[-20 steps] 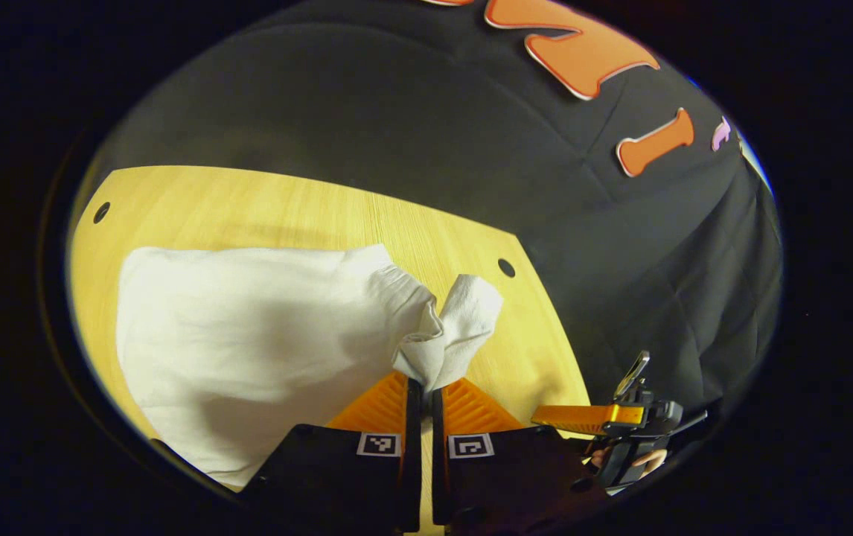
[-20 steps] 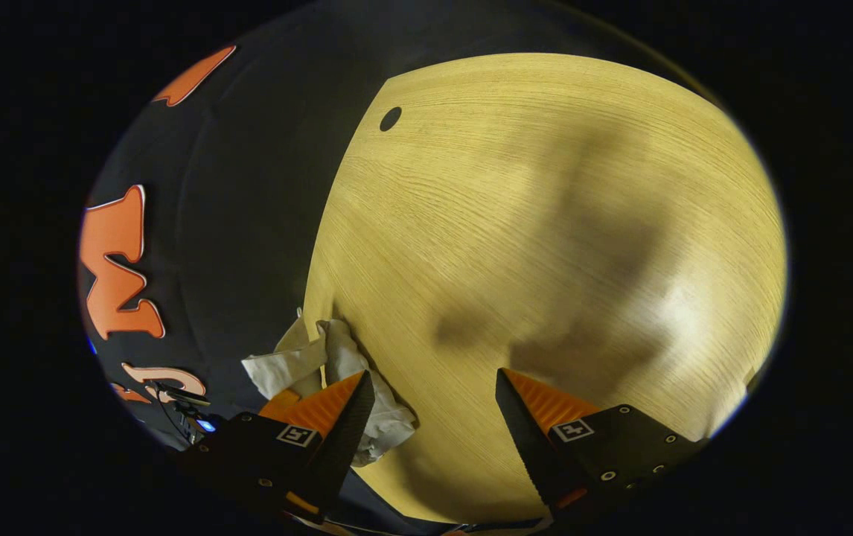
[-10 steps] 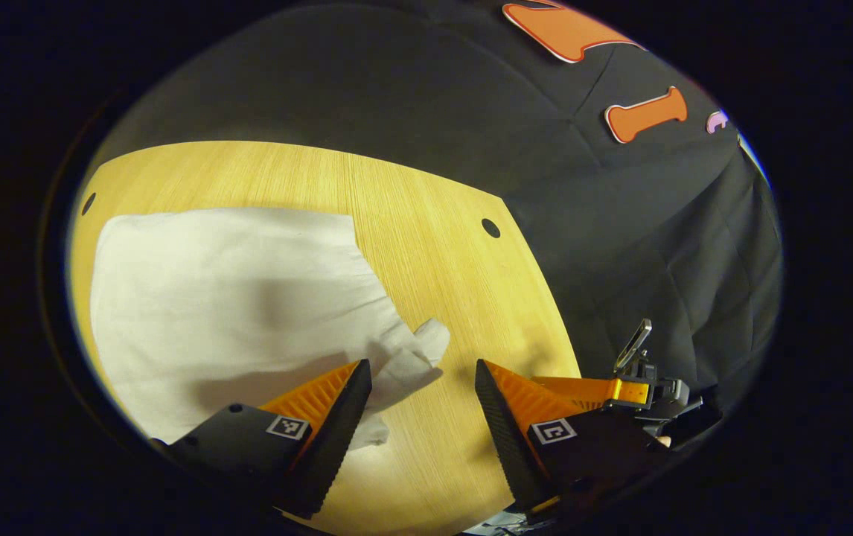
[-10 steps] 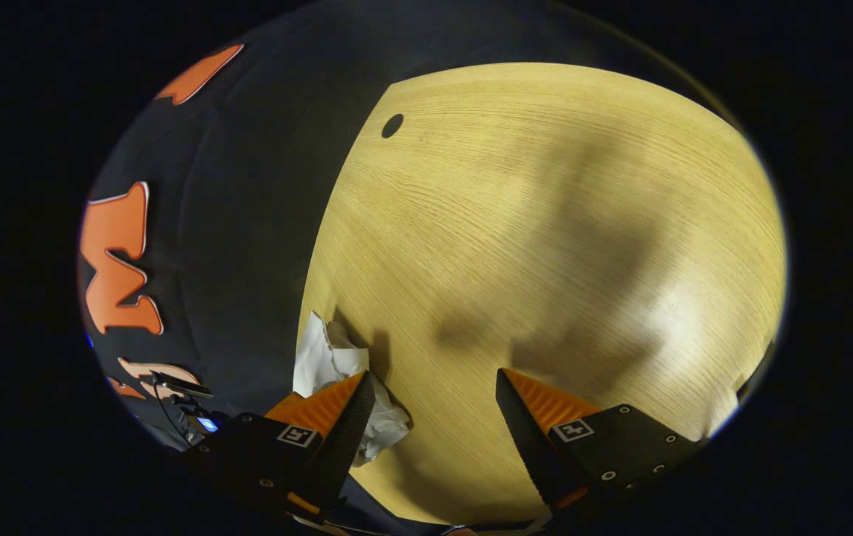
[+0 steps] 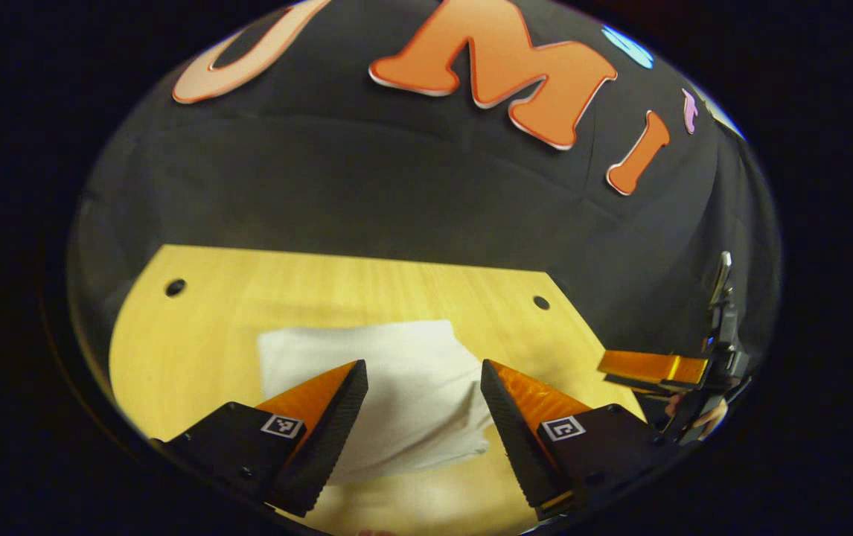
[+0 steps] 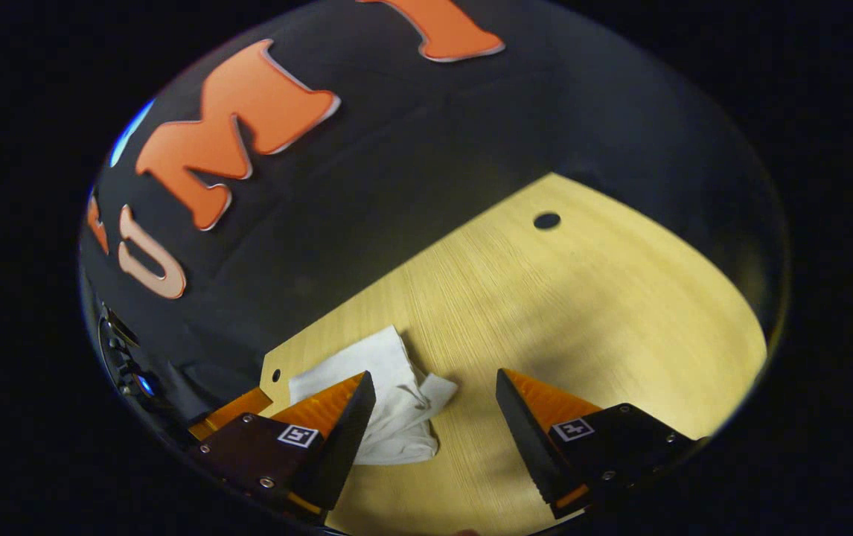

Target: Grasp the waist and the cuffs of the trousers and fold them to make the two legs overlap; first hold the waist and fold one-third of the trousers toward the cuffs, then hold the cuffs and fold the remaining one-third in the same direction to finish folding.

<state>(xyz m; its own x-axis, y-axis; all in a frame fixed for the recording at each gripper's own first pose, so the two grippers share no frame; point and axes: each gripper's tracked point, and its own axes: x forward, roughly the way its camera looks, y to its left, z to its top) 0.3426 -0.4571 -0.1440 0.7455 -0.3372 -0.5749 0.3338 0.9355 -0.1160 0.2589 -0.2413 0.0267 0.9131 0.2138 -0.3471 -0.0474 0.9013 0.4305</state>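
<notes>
Trousers (image 5: pixel 389 387) folded into a compact white bundle, lower centre of the left gripper view, on wooden table (image 5: pixel 196 327); left gripper (image 5: pixel 424 402) and right gripper (image 6: pixel 434 409) both spread wide, gripping nothing, probably released with folding apparently finished.

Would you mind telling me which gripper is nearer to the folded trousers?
Left, as far as I can judge. The left gripper hangs open over the trousers; the right gripper is open beside their edge.

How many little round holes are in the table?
2 in the left gripper view: one hole near the table's far-left corner, one hole near its far-right corner. Trousers may hide more.
</notes>
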